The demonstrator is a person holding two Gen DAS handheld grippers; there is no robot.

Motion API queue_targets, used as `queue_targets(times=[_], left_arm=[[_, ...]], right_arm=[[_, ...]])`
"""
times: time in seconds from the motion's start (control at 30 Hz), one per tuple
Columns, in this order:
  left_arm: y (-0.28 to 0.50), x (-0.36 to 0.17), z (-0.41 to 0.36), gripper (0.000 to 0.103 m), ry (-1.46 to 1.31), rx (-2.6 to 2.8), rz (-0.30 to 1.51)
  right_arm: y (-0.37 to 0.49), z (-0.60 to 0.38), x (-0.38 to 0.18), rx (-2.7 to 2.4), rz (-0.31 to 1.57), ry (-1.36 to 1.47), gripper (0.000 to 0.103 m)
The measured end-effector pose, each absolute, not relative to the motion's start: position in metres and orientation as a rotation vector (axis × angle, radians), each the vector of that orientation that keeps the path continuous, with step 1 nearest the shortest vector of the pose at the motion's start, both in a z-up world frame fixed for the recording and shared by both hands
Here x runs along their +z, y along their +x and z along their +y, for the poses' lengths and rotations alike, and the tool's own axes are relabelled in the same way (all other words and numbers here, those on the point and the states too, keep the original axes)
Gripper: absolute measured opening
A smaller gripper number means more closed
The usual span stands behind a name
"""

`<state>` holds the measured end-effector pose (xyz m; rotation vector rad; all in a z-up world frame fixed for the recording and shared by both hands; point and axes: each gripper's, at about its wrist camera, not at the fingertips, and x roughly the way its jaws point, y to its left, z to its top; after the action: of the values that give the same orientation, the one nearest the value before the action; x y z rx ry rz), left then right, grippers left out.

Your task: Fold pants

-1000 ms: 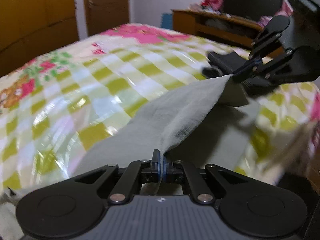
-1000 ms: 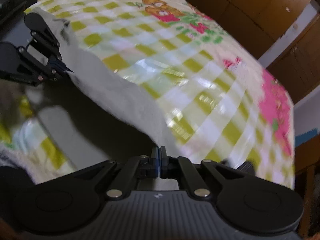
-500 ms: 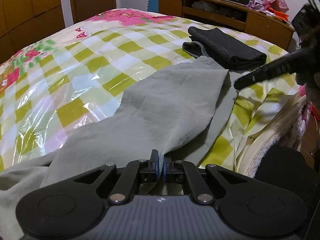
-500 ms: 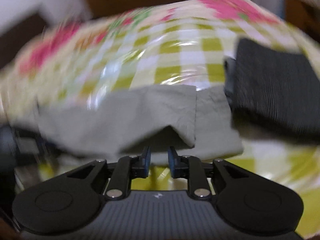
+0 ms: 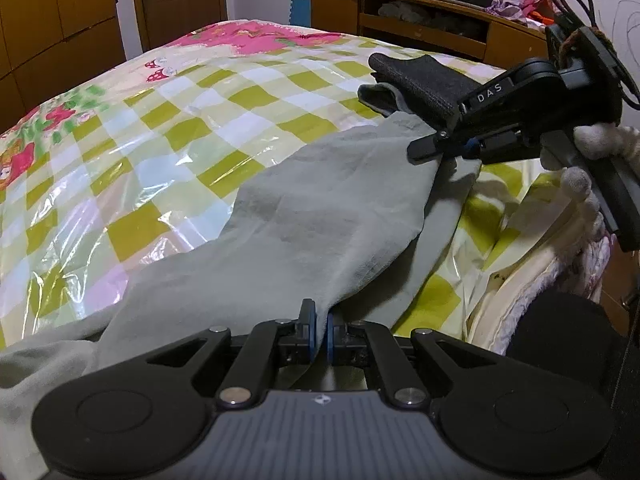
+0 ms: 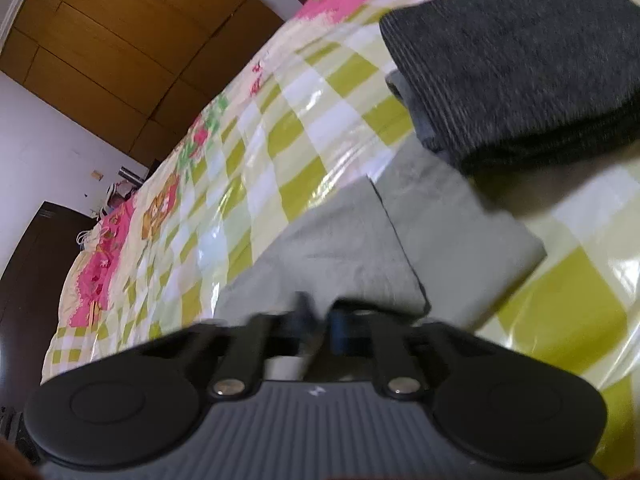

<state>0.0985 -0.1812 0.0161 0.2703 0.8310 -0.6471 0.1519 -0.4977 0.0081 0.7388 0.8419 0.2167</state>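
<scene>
Grey pants (image 5: pixel 320 208) lie lengthwise on the checked bed cover (image 5: pixel 180 120), one leg laid over the other. My left gripper (image 5: pixel 319 322) is shut on the near part of the upper leg. The two leg hems (image 6: pixel 340 252) show in the right wrist view, the upper one slightly short of the lower. My right gripper (image 6: pixel 320 316) is open and blurred, its fingers at the edge of the upper hem. From the left wrist view the right gripper (image 5: pixel 424 150) rests low over that far hem, held by a white-gloved hand (image 5: pixel 592 140).
A folded dark grey garment (image 5: pixel 424 80) (image 6: pixel 520 60) lies just beyond the hems, touching the pants. The bed's side edge (image 5: pixel 520 272) drops off to the right. A wooden sideboard (image 5: pixel 420 28) and wardrobe doors (image 5: pixel 60 20) stand behind the bed.
A second ago both grippers held the leg stretched in the air. The leg now lies flat; the right gripper let go and has come back low to the hem. The left grip is unchanged.
</scene>
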Motion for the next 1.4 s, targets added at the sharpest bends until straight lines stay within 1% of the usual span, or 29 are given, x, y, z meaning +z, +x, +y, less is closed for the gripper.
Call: queue_targets(times=[0.07,0.2,0.3,0.33,0.4,0.43,0.5,0.7,0.8,0.97,1.0,1.07,1.17,1.23,1.3,1.4], left_arm=[[0.099,0.021,-0.184,0.018,0.266,-0.658,0.814],[0.097,0.037,-0.190,0.018,0.231,-0.700,0.760],[0.094,0.035,-0.197,0.018,0.230,-0.727,0.760],[0.094,0.030,-0.199,0.018,0.237,-0.728,0.776],[0.092,0.020,-0.200,0.018,0.241,-0.732,0.819],[0.091,0.016,-0.200,0.018,0.245,-0.734,0.833],[0.087,0.014,-0.199,0.019,0.262,-0.734,0.839],[0.088,0.016,-0.197,0.020,0.252,-0.734,0.845],[0.090,0.022,-0.197,0.020,0.255,-0.729,0.828],[0.089,0.048,-0.187,0.020,0.237,-0.712,0.775],[0.089,0.050,-0.184,0.021,0.225,-0.711,0.772],[0.090,0.048,-0.182,0.021,0.196,-0.718,0.787],[0.089,0.032,-0.186,0.021,0.192,-0.721,0.837],[0.084,0.022,-0.189,0.021,0.199,-0.726,0.870],[0.078,0.019,-0.188,0.021,0.209,-0.728,0.877],[0.075,0.019,-0.181,0.021,0.216,-0.710,0.874]], right_arm=[[0.151,-0.503,0.023,0.213,0.793,0.705,0.003],[0.143,-0.519,0.063,0.208,0.646,0.645,0.003],[0.127,-0.522,0.075,0.207,0.570,0.595,0.003],[0.123,-0.521,0.069,0.206,0.577,0.589,0.003],[0.122,-0.521,0.047,0.173,0.653,0.603,0.004],[0.124,-0.521,0.034,0.165,0.692,0.618,0.009],[0.128,-0.522,0.015,0.136,0.755,0.640,0.009],[0.140,-0.533,0.004,0.117,0.734,0.763,0.010],[0.154,-0.529,0.021,0.157,0.715,0.738,0.005],[0.148,-0.521,0.078,0.266,0.529,0.707,0.004],[0.144,-0.522,0.081,0.266,0.517,0.707,0.004],[0.135,-0.530,0.068,0.237,0.550,0.737,0.004],[0.131,-0.541,0.020,0.131,0.698,0.749,0.004],[0.130,-0.547,-0.004,0.067,0.763,0.748,0.004],[0.127,-0.553,-0.013,0.041,0.766,0.772,0.004],[0.128,-0.555,-0.004,0.049,0.744,0.753,0.004]])
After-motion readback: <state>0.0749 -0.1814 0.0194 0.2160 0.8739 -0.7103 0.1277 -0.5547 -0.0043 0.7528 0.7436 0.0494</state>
